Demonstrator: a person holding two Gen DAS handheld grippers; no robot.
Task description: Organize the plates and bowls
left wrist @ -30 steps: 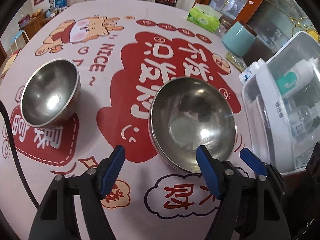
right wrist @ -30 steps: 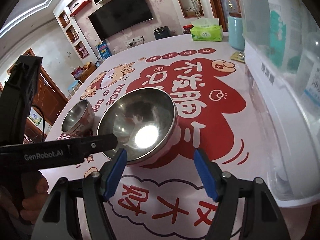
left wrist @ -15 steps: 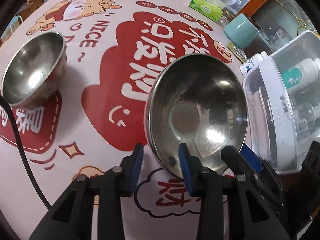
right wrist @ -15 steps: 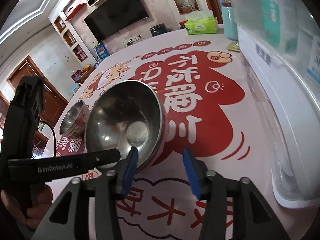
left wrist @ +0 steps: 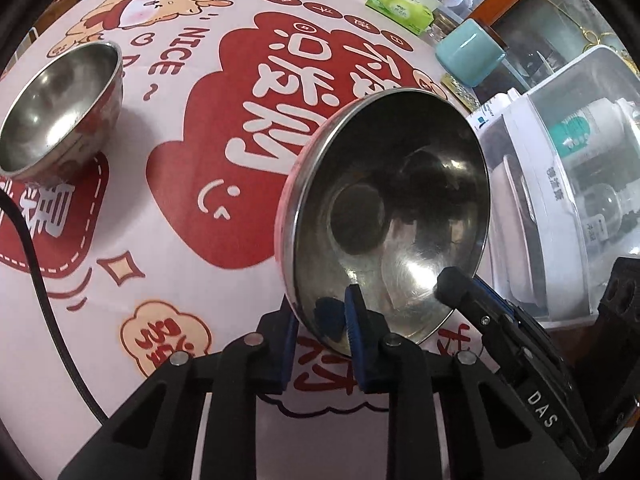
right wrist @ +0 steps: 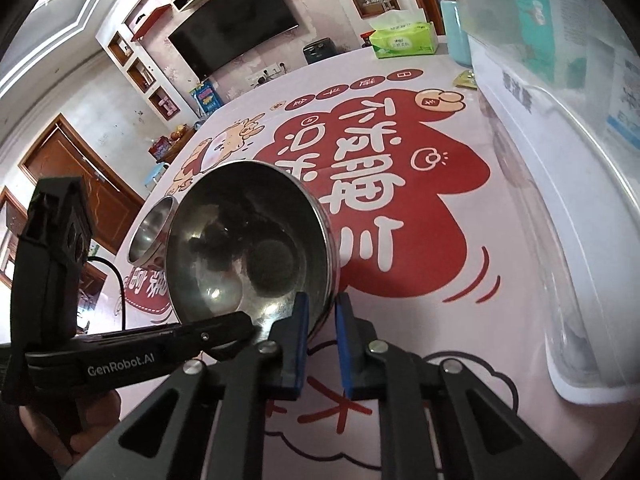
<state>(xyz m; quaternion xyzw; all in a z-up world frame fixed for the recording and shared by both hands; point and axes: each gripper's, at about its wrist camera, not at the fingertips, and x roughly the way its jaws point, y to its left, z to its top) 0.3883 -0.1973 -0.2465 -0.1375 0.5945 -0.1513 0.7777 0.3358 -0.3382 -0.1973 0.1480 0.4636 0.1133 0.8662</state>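
Stainless steel describes the large bowl [left wrist: 394, 216], the reference item for all positions below. It sits tilted on the printed tablecloth [left wrist: 168, 184], with its opening turned toward the camera.

Left wrist view: the left gripper [left wrist: 320, 344] has just been closing and now pinches the near rim of the large bowl, one blue pad [left wrist: 354, 312] inside the bowl and the other outside under the wall. Just to the right of that grip, a finger of the right gripper [left wrist: 464, 292] reaches onto the same rim. A smaller steel bowl [left wrist: 60, 108] stands upright well to the left of the large bowl. To the right of the large bowl stands a clear-lidded white appliance [left wrist: 560, 184] holding bottles. Beyond the large bowl are a teal cup [left wrist: 470, 56] and a green tissue pack [left wrist: 400, 8].

Right wrist view: the right gripper [right wrist: 320, 344] has also just been closing; its blue pads [right wrist: 300, 340] clamp the near rim of the large bowl [right wrist: 248, 248], one pad inside, one outside. The left gripper [right wrist: 224, 330] enters from the left of the bowl and meets the rim beside this grip. The smaller steel bowl [right wrist: 154, 228] shows partly behind the large bowl's left edge.
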